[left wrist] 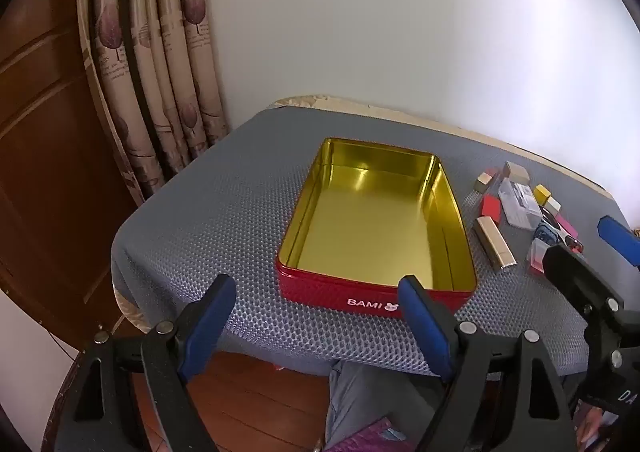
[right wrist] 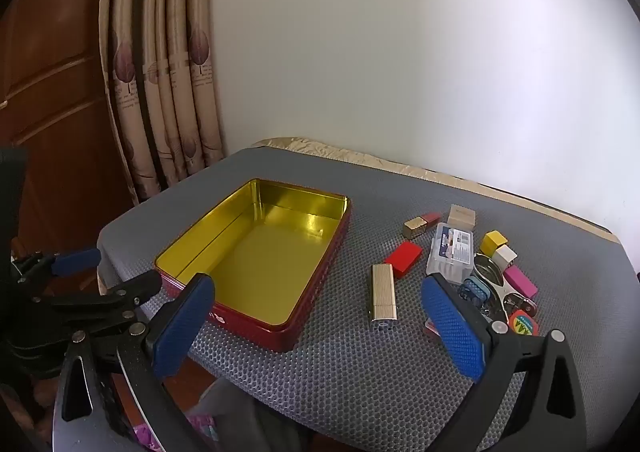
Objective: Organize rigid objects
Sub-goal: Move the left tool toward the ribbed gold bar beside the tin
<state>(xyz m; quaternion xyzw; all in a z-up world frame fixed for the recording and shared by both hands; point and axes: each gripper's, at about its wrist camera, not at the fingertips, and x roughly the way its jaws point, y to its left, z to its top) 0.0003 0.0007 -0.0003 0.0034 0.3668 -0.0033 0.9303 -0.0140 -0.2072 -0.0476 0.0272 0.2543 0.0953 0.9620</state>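
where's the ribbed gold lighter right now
In the right wrist view the ribbed gold lighter lies on the grey mat, right of the red tin, just below the flat red block.

Small table covered with a grey honeycomb mat, carrying an open red tin with a gold inside on the left and, well apart on the right, a cluster of small objects and a gold ribbed lighter.
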